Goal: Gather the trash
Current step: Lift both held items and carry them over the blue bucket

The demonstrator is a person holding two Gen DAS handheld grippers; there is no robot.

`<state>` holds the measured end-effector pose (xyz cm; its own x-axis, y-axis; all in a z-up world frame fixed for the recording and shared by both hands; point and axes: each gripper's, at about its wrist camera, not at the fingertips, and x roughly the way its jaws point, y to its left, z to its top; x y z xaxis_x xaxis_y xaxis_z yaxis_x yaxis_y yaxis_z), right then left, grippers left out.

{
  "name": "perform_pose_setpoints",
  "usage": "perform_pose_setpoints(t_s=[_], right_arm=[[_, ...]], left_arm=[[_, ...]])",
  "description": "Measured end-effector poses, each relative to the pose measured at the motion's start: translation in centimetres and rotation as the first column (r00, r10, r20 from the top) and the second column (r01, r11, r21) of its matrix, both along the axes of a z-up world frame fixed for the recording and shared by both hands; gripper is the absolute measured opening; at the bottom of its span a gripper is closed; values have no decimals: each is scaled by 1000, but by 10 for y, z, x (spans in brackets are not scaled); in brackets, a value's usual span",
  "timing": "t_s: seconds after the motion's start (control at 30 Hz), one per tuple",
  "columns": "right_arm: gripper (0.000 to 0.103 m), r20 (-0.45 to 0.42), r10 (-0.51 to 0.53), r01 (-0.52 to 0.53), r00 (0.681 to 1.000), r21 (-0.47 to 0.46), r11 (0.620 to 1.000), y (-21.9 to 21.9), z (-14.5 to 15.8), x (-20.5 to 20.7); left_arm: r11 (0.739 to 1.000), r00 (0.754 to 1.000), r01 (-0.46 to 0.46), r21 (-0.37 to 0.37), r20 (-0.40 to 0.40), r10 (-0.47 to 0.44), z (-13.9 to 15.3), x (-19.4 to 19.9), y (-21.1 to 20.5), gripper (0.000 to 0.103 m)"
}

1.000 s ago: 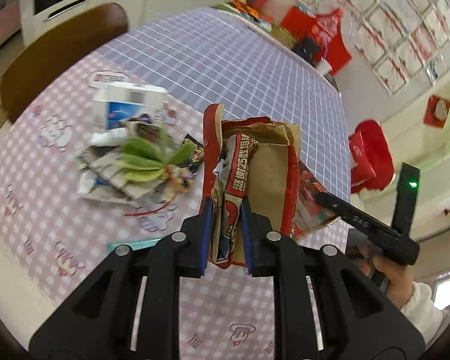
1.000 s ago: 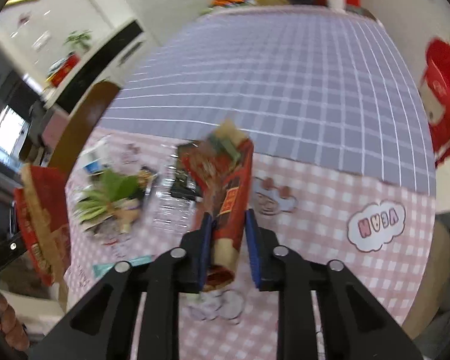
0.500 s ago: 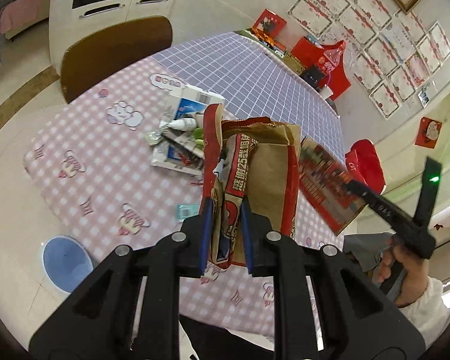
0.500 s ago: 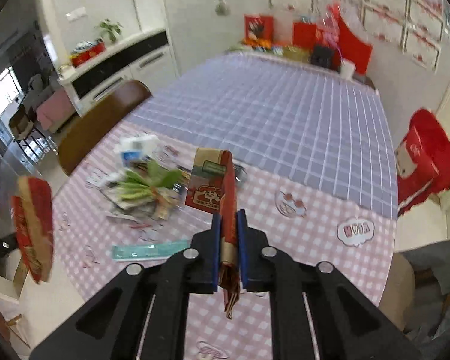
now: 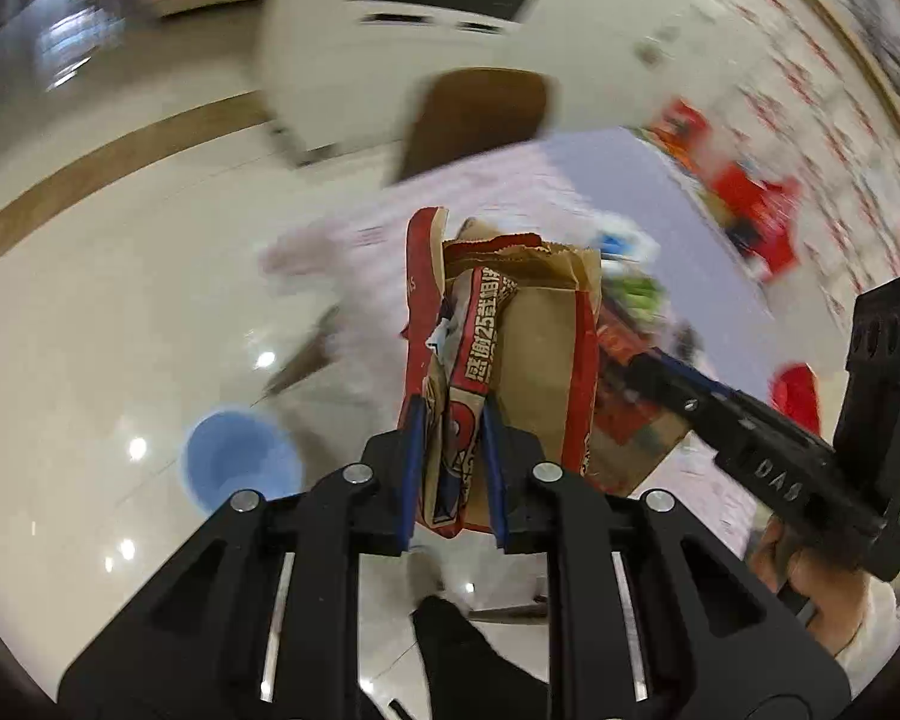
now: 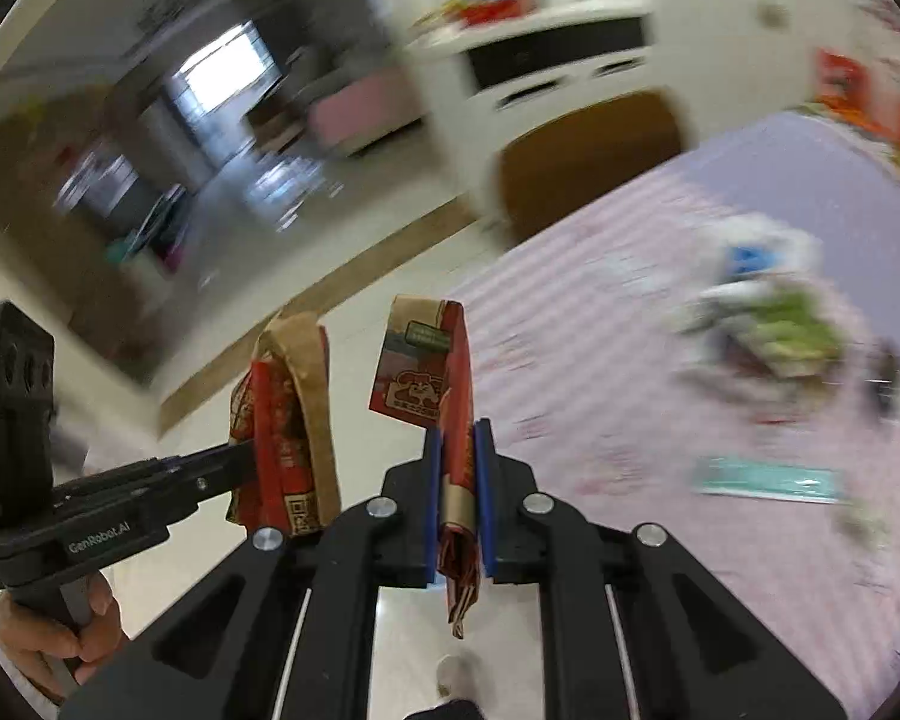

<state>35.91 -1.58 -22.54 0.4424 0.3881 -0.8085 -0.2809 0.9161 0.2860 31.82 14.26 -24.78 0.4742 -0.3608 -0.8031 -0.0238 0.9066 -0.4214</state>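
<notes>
My left gripper (image 5: 450, 468) is shut on a crumpled red and brown paper bag (image 5: 510, 360), held in the air over the floor. It also shows in the right wrist view (image 6: 288, 420). My right gripper (image 6: 459, 498) is shut on a flattened red and brown paper packet (image 6: 444, 372), also off the table. The right gripper appears at the right of the left wrist view (image 5: 750, 426). A blue bin (image 5: 240, 468) stands on the floor below left of the left gripper. A blurred pile of trash (image 6: 774, 324) lies on the pink checked tablecloth (image 6: 600, 360).
A teal strip (image 6: 768, 480) lies on the tablecloth near its edge. A brown chair (image 6: 588, 150) stands by the table's far side. A white cabinet (image 5: 402, 30) is behind it. Glossy floor (image 5: 120, 300) spreads to the left.
Both grippers have swung left away from the table, still holding their paper trash. The floor and the blue bin now fill the left view. Both views are blurred by motion.
</notes>
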Motion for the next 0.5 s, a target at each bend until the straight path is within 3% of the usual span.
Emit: perform_pose_setpoints(t_s=[0.2, 0.37, 0.5], right_arm=[[10, -230, 134, -144, 964, -31, 989, 110, -121, 20], [10, -377, 161, -227, 912, -136, 964, 169, -233, 30], [11, -434, 143, -251, 890, -203, 946, 193, -296, 39]], left_arm=[[985, 973, -166, 40, -158, 170, -93, -26, 91, 18], [968, 921, -249, 36, -302, 248, -193, -35, 130, 18], [957, 877, -291, 25, -392, 277, -264, -33, 151, 18]])
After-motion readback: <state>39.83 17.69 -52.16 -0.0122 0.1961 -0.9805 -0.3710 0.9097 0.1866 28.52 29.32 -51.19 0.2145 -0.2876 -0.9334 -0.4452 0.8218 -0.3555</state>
